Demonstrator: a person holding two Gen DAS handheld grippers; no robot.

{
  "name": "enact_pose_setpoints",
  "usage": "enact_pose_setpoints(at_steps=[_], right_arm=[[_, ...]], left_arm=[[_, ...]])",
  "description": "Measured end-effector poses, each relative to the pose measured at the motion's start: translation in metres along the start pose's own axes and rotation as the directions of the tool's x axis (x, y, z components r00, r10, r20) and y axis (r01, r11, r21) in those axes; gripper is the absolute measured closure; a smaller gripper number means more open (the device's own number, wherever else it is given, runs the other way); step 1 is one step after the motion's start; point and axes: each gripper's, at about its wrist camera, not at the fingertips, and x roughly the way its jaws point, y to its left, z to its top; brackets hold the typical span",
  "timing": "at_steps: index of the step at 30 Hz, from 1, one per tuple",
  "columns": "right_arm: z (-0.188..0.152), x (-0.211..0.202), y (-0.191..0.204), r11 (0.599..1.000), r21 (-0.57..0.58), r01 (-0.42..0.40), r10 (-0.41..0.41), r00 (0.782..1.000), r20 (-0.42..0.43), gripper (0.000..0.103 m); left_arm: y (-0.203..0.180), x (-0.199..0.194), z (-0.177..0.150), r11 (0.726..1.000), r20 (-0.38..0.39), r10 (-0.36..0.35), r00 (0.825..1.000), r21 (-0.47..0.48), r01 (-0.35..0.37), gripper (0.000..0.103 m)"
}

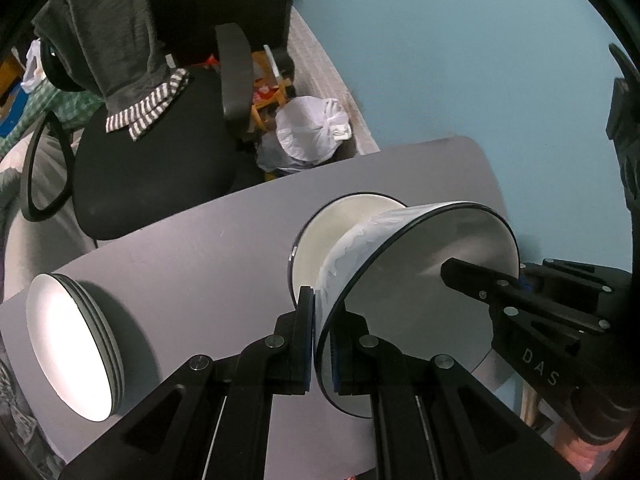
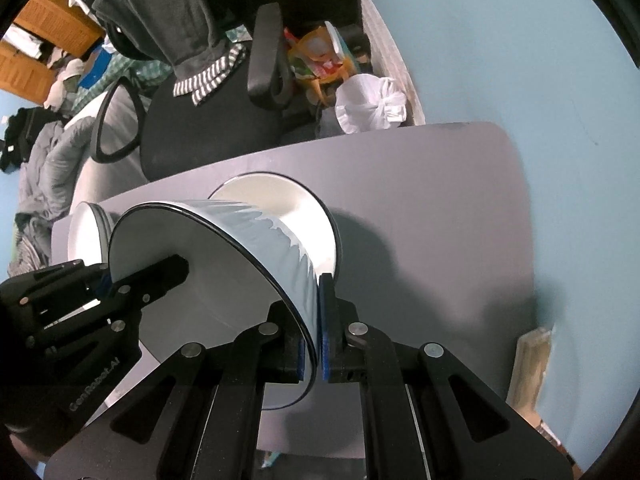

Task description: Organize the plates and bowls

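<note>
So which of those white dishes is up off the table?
The bowl with the pale blue outside, pinched at its rim by both grippers. The white bowl behind it and the plate stack rest on the table.

- Lighting: moderate indoor light from above; a cool bluish cast.
- Glare: the stacked plates (image 1: 72, 344) wash out to near white.
- Shadows: the held bowl (image 2: 224, 264) throws a broad soft shadow on the grey table (image 2: 440, 208).
- Distortion: strong fisheye bending; black vignette at corners.
- Blur: edge clutter is soft and smeared.

"DAS" on the right tool (image 1: 516, 280) — "GenRobot.AI" on the left tool (image 2: 102, 280).
</note>
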Motion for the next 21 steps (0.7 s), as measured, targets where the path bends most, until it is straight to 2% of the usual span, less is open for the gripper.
enact_pose_setpoints(at_steps=[21], right_arm=[[0.024, 0.027, -0.006, 1.000, -0.019, -0.019, 0.018, 0.996, -0.084, 0.098]], left_arm=[[0.010, 0.023, 0.018, 0.999, -0.068, 0.038, 0.997, -0.029, -0.040, 0.097]])
